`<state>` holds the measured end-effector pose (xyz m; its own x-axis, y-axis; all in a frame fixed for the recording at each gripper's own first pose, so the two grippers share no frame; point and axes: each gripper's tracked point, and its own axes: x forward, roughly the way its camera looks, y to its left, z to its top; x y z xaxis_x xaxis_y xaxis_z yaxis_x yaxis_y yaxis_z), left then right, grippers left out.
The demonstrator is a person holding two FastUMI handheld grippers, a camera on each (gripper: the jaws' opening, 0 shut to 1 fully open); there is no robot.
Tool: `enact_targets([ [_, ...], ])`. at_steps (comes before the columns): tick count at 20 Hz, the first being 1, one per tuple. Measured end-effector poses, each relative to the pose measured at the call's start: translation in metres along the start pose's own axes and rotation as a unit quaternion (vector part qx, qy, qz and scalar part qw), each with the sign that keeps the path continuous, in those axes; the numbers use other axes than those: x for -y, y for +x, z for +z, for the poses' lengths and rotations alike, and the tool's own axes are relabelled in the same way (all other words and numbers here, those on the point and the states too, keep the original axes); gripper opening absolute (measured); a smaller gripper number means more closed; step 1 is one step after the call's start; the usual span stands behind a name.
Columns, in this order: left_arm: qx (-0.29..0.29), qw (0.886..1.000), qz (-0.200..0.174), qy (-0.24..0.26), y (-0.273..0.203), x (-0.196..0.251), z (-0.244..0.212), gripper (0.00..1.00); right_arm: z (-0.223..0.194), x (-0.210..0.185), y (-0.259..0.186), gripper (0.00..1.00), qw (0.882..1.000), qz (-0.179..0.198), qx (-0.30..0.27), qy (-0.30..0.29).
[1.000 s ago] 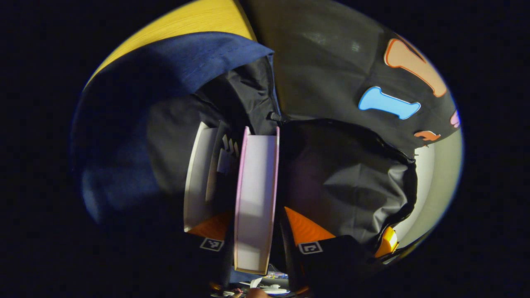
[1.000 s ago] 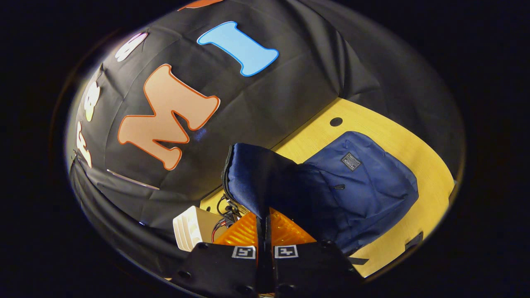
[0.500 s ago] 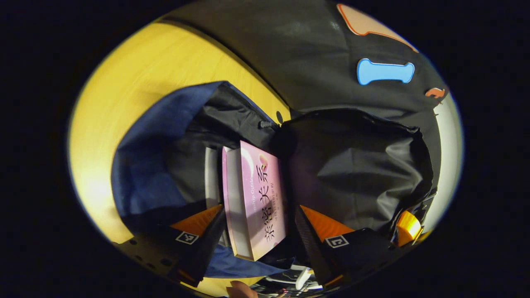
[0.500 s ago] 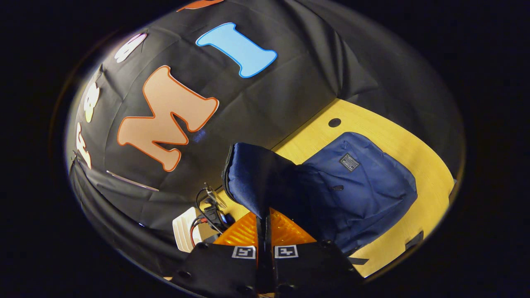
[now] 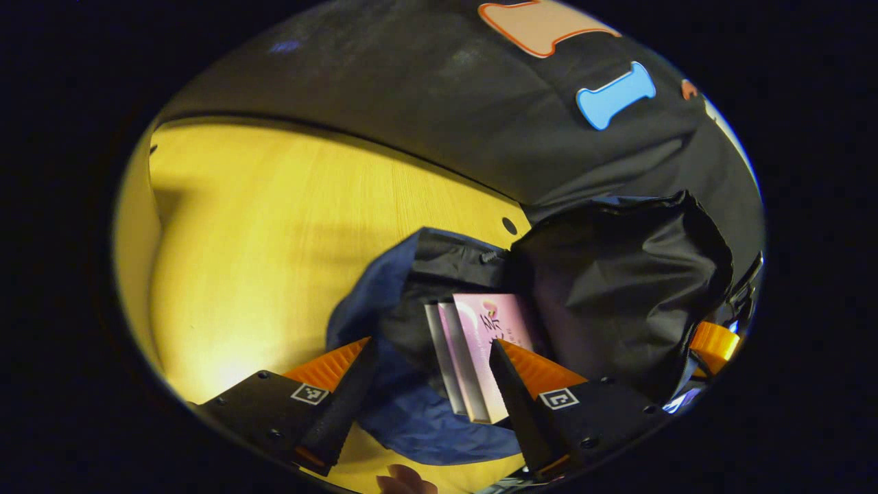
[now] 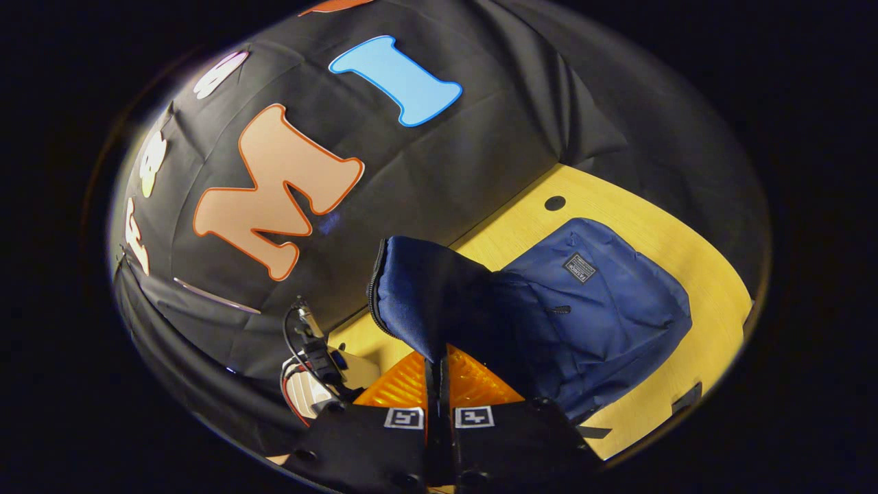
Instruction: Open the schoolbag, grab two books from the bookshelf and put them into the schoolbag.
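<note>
On yellow wood-grain table (image 5: 260, 226): navy fabric schoolbag (image 6: 590, 302) lying flat, mouth held open, black lining (image 5: 631, 274) exposed. Two books standing inside the mouth, edges up: pink-covered book (image 5: 490, 329) on the lining side, second pale book (image 5: 437, 343) pressed against it; title of neither readable here.

Left gripper (image 5: 425, 384) hovering just outside the bag mouth, jaws spread wide, holding nothing. Books visible in the gap between its fingers (image 5: 329, 370), apart from both as far as can be told.

Right gripper (image 6: 439, 374) closed to a thin slit, pinching the navy flap (image 6: 418, 295) by its zipper edge and holding it upright off the bag body. Ribbed finger faces on both grippers.

Round cable hole (image 6: 554, 203) in the tabletop just beyond the bag. Small label patch (image 6: 579, 267) on the bag front.
</note>
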<state>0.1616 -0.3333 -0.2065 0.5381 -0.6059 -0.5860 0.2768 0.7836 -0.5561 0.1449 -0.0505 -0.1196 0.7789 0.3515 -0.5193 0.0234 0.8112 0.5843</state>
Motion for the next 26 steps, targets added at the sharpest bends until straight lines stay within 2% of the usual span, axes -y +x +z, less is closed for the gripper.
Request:
enact_targets([
  [1, 0.008, 1.0, 0.011, 0.019, -0.006, -0.005, 0.005, 0.95, -0.001, -0.001, 0.001, 0.03, 1.0, -0.001, 0.0, -0.002],
  [2, 0.022, 0.999, 0.019, 0.036, -0.013, -0.008, 0.012, 0.9, -0.002, -0.002, 0.002, 0.03, 1.0, -0.001, -0.001, -0.004],
  [3, 0.035, 0.998, 0.028, 0.052, -0.022, -0.011, 0.022, 0.95, -0.004, -0.002, 0.003, 0.03, 1.0, -0.001, -0.001, -0.005],
  [6, 0.073, 0.992, 0.049, 0.092, -0.05, -0.018, 0.049, 0.95, -0.009, -0.004, 0.005, 0.03, 1.0, 0.0, -0.003, -0.008],
  [16, 0.197, 0.962, 0.097, 0.163, -0.161, -0.025, 0.111, 0.94, -0.018, -0.009, 0.012, 0.02, 1.0, 0.0, -0.007, -0.019],
  [20, 0.261, 0.939, 0.131, 0.182, -0.23, -0.028, 0.137, 0.9, -0.018, -0.008, 0.011, 0.03, 1.0, 0.0, -0.008, -0.022],
  [21, 0.282, 0.93, 0.142, 0.19, -0.249, -0.025, 0.145, 0.94, -0.019, -0.009, 0.011, 0.03, 1.0, 0.0, -0.009, -0.024],
  [24, 0.353, 0.9, 0.166, 0.197, -0.317, -0.022, 0.167, 0.94, -0.023, -0.01, 0.014, 0.02, 0.999, -0.001, -0.012, -0.03],
  [26, 0.375, 0.89, 0.17, 0.194, -0.354, -0.021, 0.17, 0.93, -0.027, -0.011, 0.015, 0.02, 0.999, -0.001, -0.016, -0.034],
])
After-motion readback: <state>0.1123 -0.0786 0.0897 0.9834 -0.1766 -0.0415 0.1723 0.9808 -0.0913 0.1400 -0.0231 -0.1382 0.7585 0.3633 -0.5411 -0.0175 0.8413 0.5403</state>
